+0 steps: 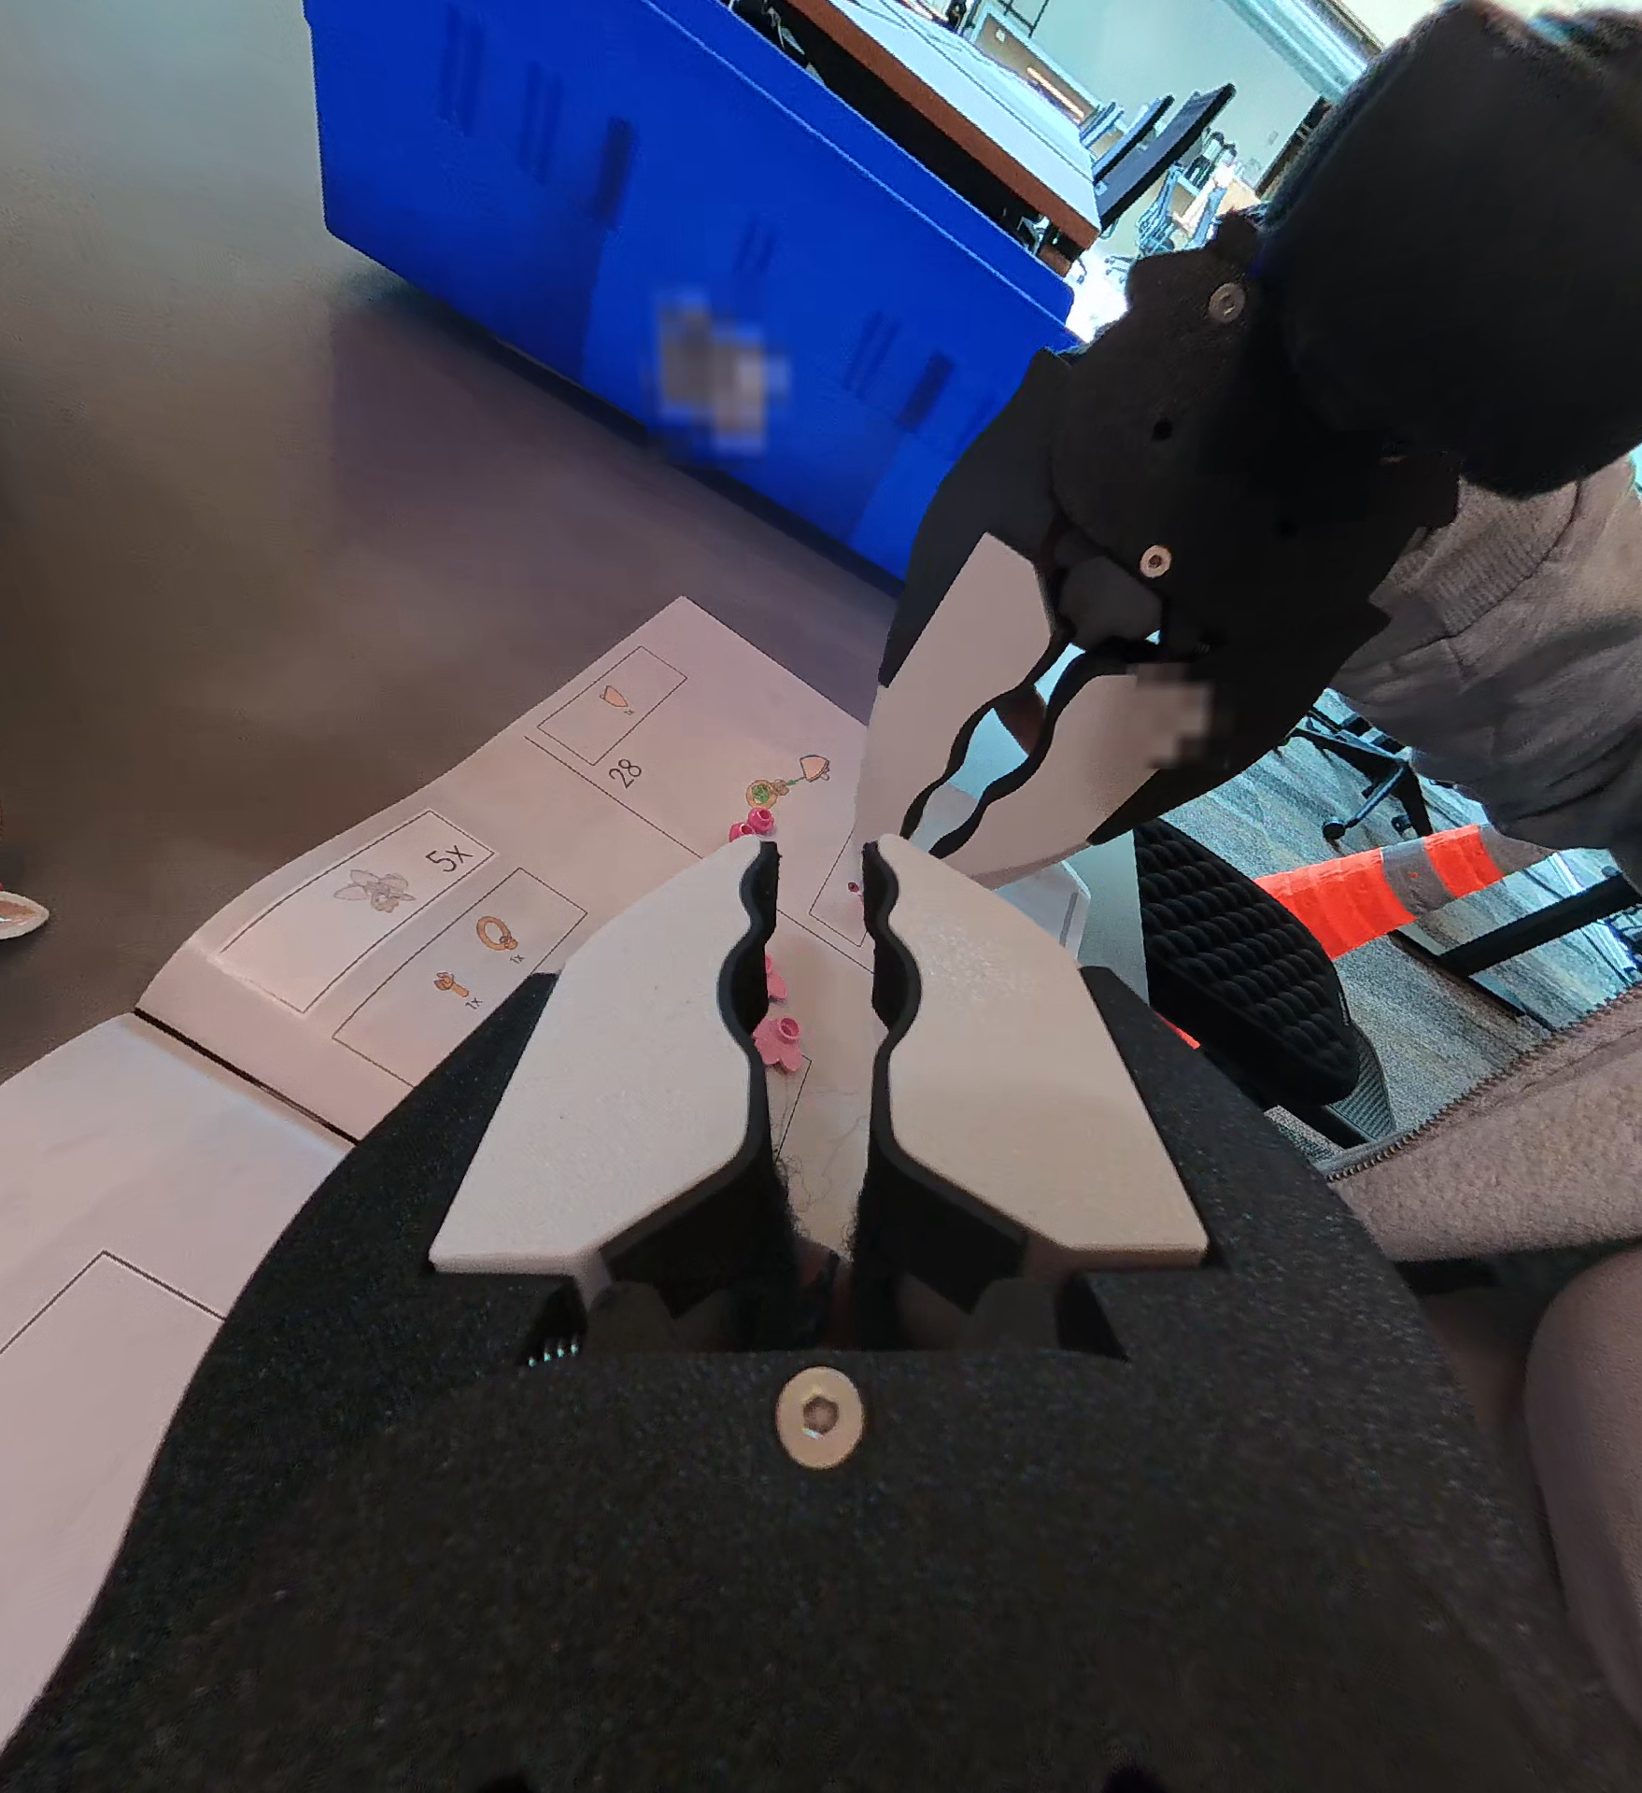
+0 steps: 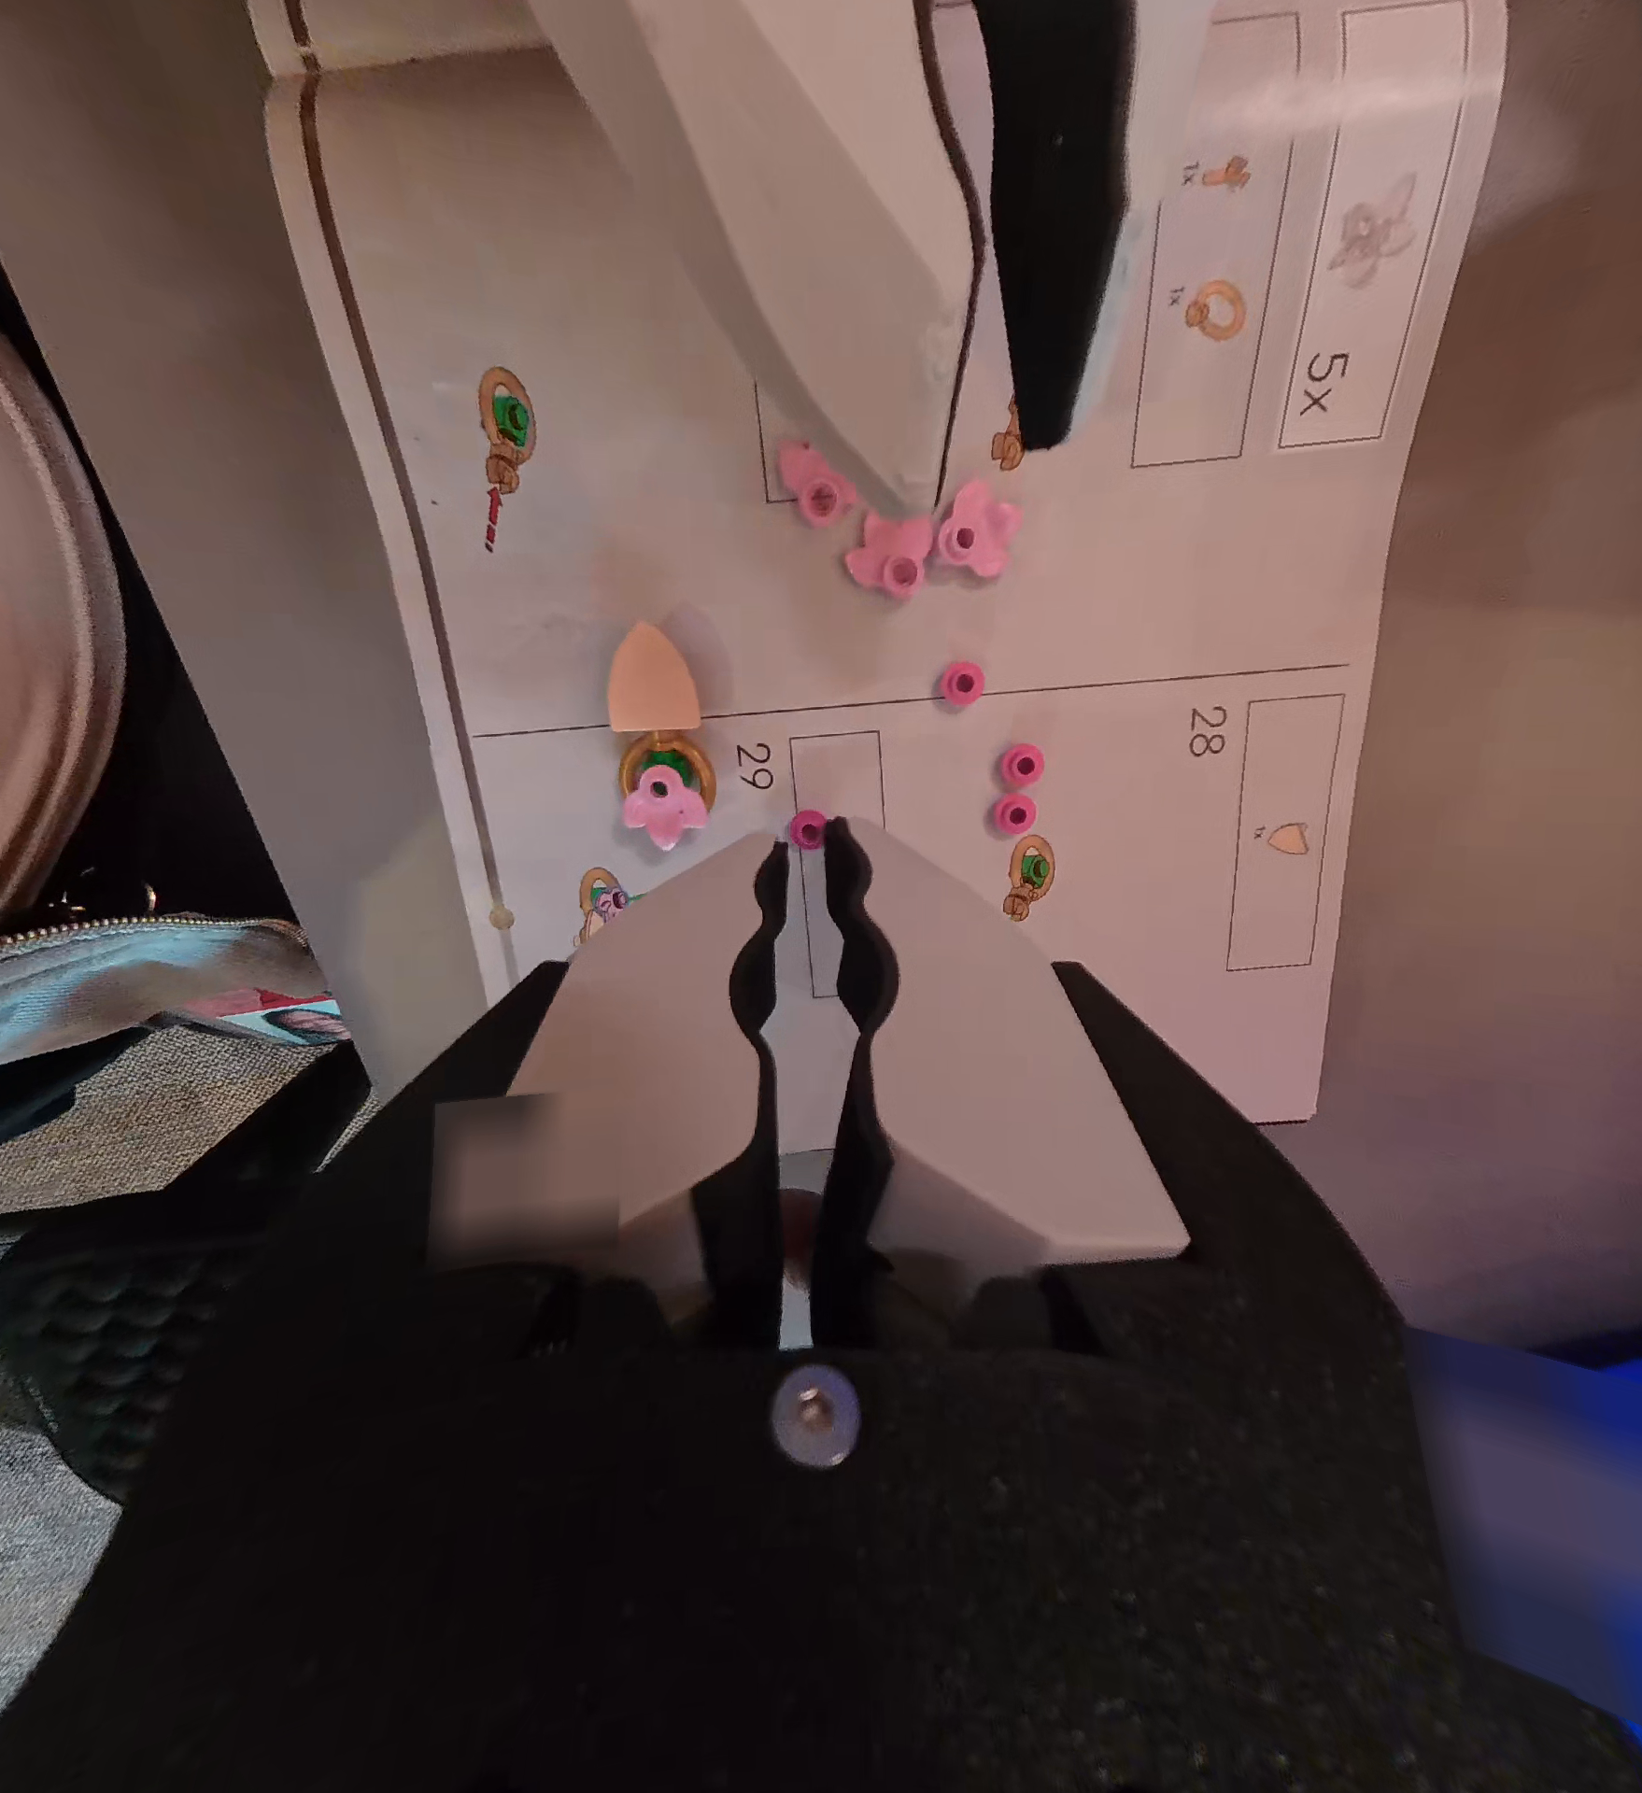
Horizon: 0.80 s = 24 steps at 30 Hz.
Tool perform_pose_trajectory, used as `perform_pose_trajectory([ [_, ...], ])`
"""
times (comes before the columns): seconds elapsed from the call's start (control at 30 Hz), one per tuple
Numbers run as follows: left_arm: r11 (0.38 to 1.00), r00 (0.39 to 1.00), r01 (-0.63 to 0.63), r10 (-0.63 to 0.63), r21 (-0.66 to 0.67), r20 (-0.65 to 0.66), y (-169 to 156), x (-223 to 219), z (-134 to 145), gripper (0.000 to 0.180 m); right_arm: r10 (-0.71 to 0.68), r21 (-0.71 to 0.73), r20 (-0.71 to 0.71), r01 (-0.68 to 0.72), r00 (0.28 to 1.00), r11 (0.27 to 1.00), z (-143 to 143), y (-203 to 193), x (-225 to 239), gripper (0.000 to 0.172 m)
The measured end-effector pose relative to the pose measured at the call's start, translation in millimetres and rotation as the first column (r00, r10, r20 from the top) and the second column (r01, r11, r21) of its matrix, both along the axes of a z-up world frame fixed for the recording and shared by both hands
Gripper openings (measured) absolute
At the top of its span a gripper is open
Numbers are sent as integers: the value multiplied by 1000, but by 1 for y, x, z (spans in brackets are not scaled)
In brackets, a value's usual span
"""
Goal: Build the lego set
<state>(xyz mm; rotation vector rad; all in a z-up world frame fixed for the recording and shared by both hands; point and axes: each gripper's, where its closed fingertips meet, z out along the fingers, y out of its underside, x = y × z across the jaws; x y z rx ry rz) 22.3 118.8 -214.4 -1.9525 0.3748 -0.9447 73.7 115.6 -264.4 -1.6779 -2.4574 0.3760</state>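
Right gripper (image 2: pixel 805 842) low over open instruction booklet (image 2: pixel 1137 1019), fingertips a narrow slit apart, tiny magenta round stud (image 2: pixel 805 828) right at tips, hole facing up, touching right pad; can't tell if actually pinched. Three more studs (image 2: pixel 1021 765) lying right and farther off. Left of tips: gold ring with pink flower (image 2: pixel 662 805), peach petal (image 2: pixel 650 679) pointing far, long axis near-far. Left gripper (image 1: pixel 819 854) slightly apart, nothing clamped, hovering over three loose pink flowers (image 2: pixel 895 558). Blue bin (image 1: pixel 662 243) beyond the booklet.
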Motion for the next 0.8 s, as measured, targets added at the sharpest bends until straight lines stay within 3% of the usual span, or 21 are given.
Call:
perform_pose_trajectory([
  [0.8, 1000, 1000, 11, -11, 8, -15, -1, 2, 0, 17, 19, 47, 70, -22, 997, 999, -4, 0, -1, 5],
])
